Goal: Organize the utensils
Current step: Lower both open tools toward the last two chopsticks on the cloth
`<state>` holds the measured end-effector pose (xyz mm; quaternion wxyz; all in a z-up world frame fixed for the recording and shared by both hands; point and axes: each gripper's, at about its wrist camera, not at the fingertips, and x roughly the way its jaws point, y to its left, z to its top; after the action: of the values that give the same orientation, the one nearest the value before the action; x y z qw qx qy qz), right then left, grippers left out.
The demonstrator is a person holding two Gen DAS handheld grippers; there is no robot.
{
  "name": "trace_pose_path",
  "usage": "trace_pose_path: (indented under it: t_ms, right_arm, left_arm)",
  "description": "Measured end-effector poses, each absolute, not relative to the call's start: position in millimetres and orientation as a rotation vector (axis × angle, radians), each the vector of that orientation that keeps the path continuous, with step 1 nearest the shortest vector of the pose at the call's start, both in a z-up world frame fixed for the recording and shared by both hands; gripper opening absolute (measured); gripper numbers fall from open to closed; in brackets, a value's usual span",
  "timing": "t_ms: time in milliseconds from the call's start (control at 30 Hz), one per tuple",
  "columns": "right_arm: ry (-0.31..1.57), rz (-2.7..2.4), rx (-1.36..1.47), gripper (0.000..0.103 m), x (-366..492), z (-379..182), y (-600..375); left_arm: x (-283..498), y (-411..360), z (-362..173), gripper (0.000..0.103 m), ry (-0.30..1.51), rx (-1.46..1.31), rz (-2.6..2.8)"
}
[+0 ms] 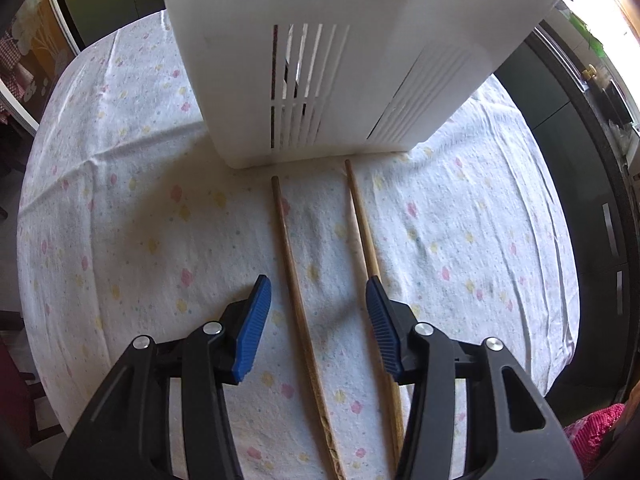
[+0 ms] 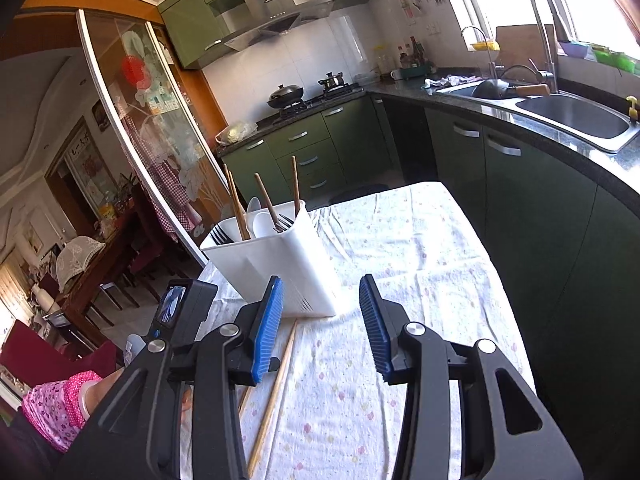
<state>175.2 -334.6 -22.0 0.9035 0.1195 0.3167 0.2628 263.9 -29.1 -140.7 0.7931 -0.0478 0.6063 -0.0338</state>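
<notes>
Two wooden chopsticks are laid on the cloth-covered tabletop, tips near the white utensil holder. The left gripper fingers are parted above them, gripping nothing. The right gripper fingers are likewise parted and empty.

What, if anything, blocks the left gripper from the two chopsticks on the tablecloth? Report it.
Nothing visible. The left gripper is open right above the two chopsticks, with only bare tablecloth around them. The white utensil holder stands just beyond their far tips, clear of the grasp.
</notes>
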Motion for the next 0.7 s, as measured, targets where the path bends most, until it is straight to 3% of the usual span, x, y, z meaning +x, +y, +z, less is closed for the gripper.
trace_pose_path:
  t_ms: [133,233,433,700]
  right_arm:
    - [0.669,0.561,0.251,0.043,178,-26,-330]
    - [0.684,0.567,0.244,0.043,179,-29,-324]
    - [0.799,0.582,0.150,0.045,188,-49,-287]
    - [1.004,0.580,-0.004,0.045,207,-120,-212]
  left_arm:
    - [262,-34,-141,0.020,1.301,-0.020,-0.023]
    - [261,-29,-141,0.010,1.312,-0.020,-0.014]
    - [256,-25,-141,0.008,1.306,-0.032,-0.018]
    - [227,-3,-135,0.006,1.269,-0.064,-0.045]
